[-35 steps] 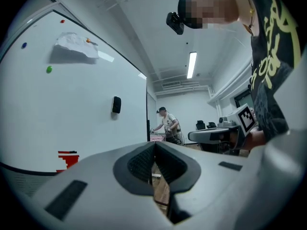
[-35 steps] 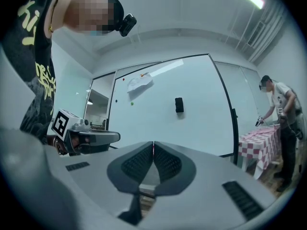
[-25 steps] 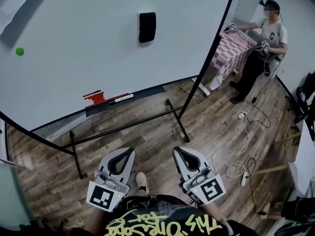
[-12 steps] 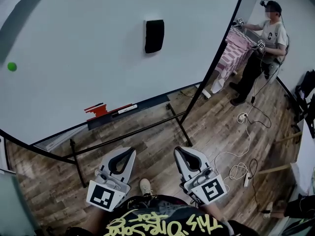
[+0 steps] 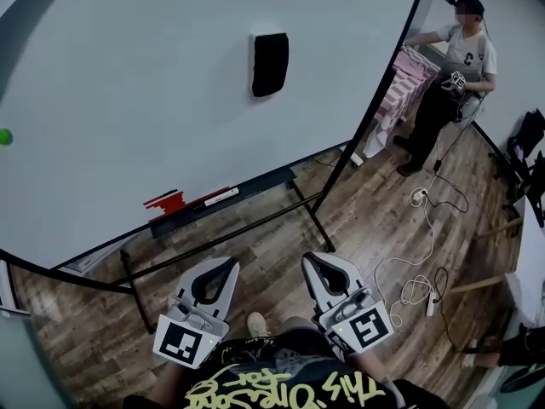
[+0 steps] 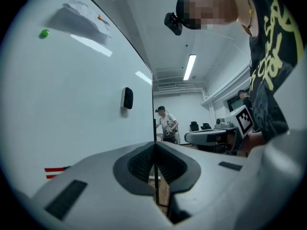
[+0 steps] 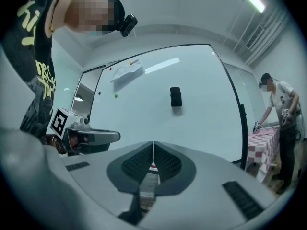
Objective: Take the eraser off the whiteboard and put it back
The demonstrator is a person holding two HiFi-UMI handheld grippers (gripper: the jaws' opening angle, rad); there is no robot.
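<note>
A black eraser [image 5: 270, 64] sticks upright on the large whiteboard [image 5: 128, 118], high and right of centre; it also shows as the eraser [image 7: 175, 97] in the right gripper view and the eraser [image 6: 127, 97] in the left gripper view. My left gripper [image 5: 226, 267] and right gripper [image 5: 312, 263] hang side by side low in the head view, well short of the board. Both have their jaws together with nothing between them. They point roughly level toward the board.
The board's tray [image 5: 221, 201] carries a red item [image 5: 166, 201] and a marker. A green magnet [image 5: 4, 136] sits at the board's far left. The stand's black legs [image 5: 315, 220] cross the wood floor. Another person [image 5: 456, 62] stands by a checkered table [image 5: 404, 75]; cables [image 5: 417, 271] lie right.
The view has shifted: the whiteboard and eraser now appear closer and slightly further right, the green magnet has slid down the left edge. Both grippers stay shut and empty.
</note>
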